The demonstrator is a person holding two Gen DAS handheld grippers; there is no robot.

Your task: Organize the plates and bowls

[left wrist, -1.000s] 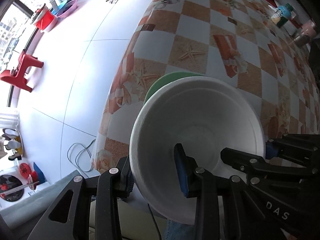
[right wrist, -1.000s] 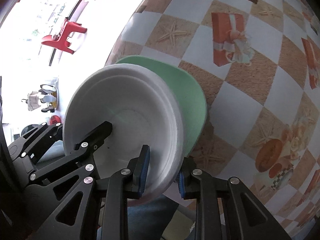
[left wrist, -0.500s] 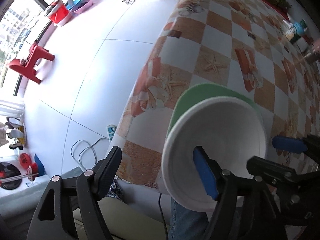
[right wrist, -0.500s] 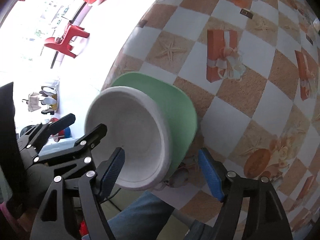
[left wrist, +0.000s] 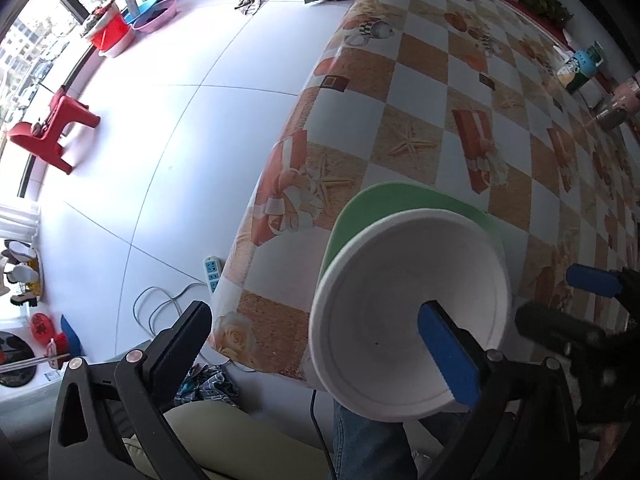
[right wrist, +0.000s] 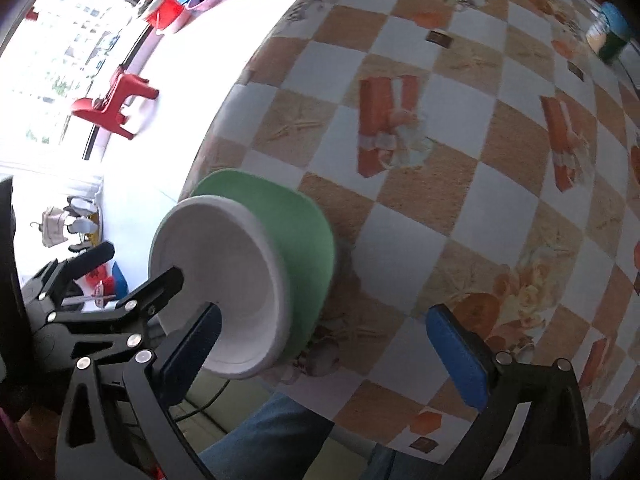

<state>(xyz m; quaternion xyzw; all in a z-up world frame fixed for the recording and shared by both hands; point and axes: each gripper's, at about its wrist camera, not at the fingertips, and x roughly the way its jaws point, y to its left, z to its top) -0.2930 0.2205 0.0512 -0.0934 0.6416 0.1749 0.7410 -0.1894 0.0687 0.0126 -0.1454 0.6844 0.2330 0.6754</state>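
Sitting nested on the green plate [left wrist: 400,204] near the bench [left wrist: 420,92] edge, the white bowl [left wrist: 404,308] looks placed, both tools' jaws opening, gripping nothing.

White bowl [right wrist: 224,280] nested on green plate [right wrist: 304,240] at table [right wrist: 440,160] edge; right gripper [right wrist: 324,340] jaws opening, nothing gripped.

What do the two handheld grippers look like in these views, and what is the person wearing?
Both the left gripper and right gripper have black linkage frames with silver rivets and flat blue pads on the fingers. The person wears blue jeans.
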